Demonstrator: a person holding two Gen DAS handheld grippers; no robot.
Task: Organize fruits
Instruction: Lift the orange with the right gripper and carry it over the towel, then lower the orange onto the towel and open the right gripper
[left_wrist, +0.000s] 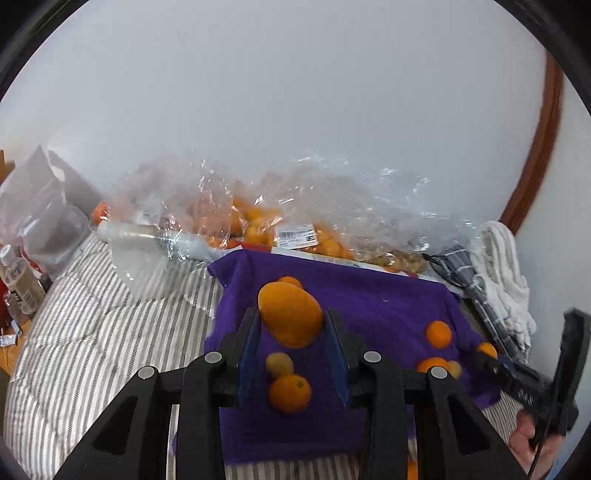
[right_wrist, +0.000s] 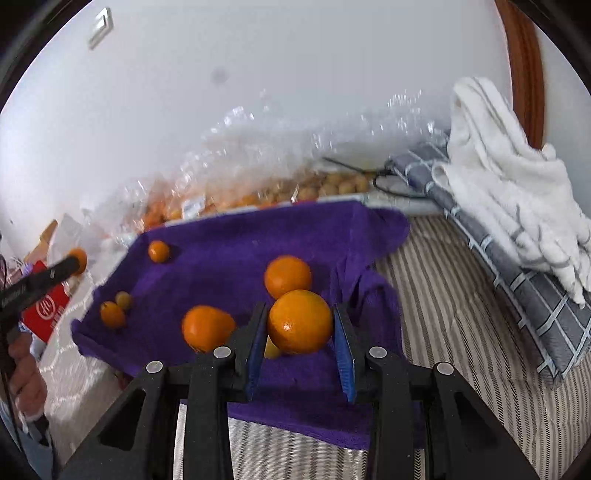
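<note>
A purple towel (left_wrist: 384, 310) lies on a striped bed, with several oranges and small yellow-green fruits on it. My left gripper (left_wrist: 291, 317) is shut on a large orange (left_wrist: 290, 314) and holds it above the towel; a small fruit (left_wrist: 279, 364) and an orange (left_wrist: 289, 392) lie below it. My right gripper (right_wrist: 300, 317) is shut on a round orange (right_wrist: 299, 321) over the towel (right_wrist: 229, 236). Other oranges (right_wrist: 287, 276) (right_wrist: 207, 326) lie close by. The left gripper also shows at the left edge of the right wrist view (right_wrist: 55, 273).
Clear plastic bags of oranges (left_wrist: 258, 221) and of small brown fruits (right_wrist: 332, 184) lie along the wall behind the towel. A white towel (right_wrist: 509, 184) on grey checked cloth (right_wrist: 535, 295) lies right. Bottles (left_wrist: 18, 280) stand far left. Striped bedding (left_wrist: 92, 332) surrounds the towel.
</note>
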